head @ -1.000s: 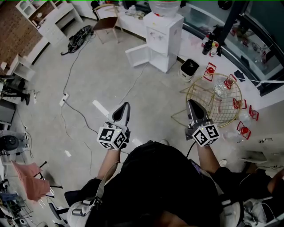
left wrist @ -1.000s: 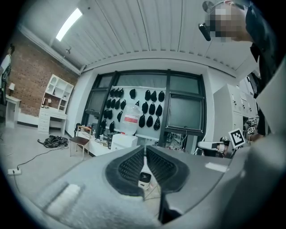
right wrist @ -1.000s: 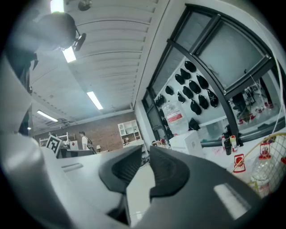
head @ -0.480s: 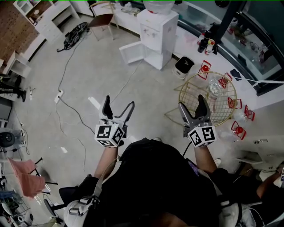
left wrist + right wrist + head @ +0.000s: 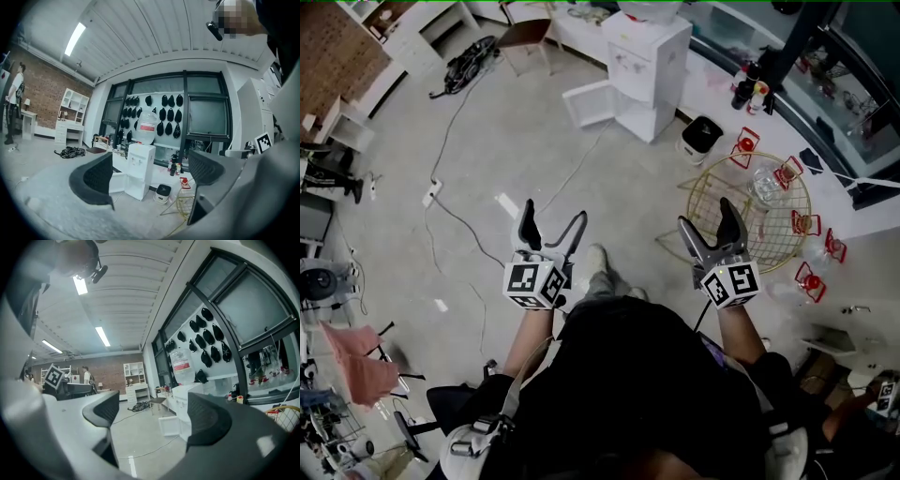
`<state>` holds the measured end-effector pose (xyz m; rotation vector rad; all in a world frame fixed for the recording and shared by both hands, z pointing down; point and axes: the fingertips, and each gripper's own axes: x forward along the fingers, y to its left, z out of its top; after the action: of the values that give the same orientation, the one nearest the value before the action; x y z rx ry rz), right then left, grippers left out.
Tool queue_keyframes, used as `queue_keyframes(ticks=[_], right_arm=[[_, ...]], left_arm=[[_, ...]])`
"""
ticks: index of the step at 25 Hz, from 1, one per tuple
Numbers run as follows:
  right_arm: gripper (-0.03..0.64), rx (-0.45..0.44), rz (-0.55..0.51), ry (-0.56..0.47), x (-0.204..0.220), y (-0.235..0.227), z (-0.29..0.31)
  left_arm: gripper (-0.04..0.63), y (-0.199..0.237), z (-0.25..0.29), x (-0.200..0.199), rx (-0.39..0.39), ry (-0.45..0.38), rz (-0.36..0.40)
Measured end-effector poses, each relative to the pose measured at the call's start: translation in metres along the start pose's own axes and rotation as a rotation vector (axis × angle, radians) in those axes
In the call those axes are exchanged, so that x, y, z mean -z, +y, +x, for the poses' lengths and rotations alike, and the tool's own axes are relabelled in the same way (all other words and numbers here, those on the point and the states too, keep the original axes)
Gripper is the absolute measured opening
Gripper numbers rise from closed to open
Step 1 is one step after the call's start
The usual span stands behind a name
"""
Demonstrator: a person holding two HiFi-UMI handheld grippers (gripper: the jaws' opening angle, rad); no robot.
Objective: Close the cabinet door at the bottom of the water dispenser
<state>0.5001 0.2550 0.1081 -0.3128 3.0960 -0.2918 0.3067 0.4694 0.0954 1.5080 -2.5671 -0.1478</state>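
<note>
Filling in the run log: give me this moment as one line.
left gripper: open, empty | right gripper: open, empty | cabinet door: open | water dispenser: across floor, not reached

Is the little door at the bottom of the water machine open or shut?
Open. In the head view the cabinet door sticks out sideways from the base of the water dispenser instead of lying flat against its front.

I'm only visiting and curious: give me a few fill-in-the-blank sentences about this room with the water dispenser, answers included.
The cabinet door at the bottom of the water dispenser stands ____.
The left tool and the right tool each hold ____.
The round wire table beside the right tool is ____ in colour.
Missing words: open; nothing; gold.
</note>
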Motion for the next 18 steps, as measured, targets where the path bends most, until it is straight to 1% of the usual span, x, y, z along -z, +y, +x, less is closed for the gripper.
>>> queue_keyframes(ticks=[3, 7, 13, 18], right_arm=[[0.43, 0.004, -0.009, 0.018, 0.006, 0.0, 0.017], [0.43, 0.045, 0.004, 0.021, 0.006, -0.01, 0.043], [0.43, 0.075, 0.0, 0.016, -0.001, -0.016, 0.101], [0.428, 0.07, -0.008, 0.004, -0.005, -0.006, 0.153]], left_arm=[[0.503, 0.012, 0.014, 0.004, 0.015, 0.005, -0.019], [0.502, 0.035, 0.041, 0.004, 0.035, 0.008, -0.037], [0.502, 0.076, 0.09, -0.015, 0.066, -0.008, -0.025], [0.502, 0.117, 0.118, -0.026, 0.074, -0.009, -0.027]])
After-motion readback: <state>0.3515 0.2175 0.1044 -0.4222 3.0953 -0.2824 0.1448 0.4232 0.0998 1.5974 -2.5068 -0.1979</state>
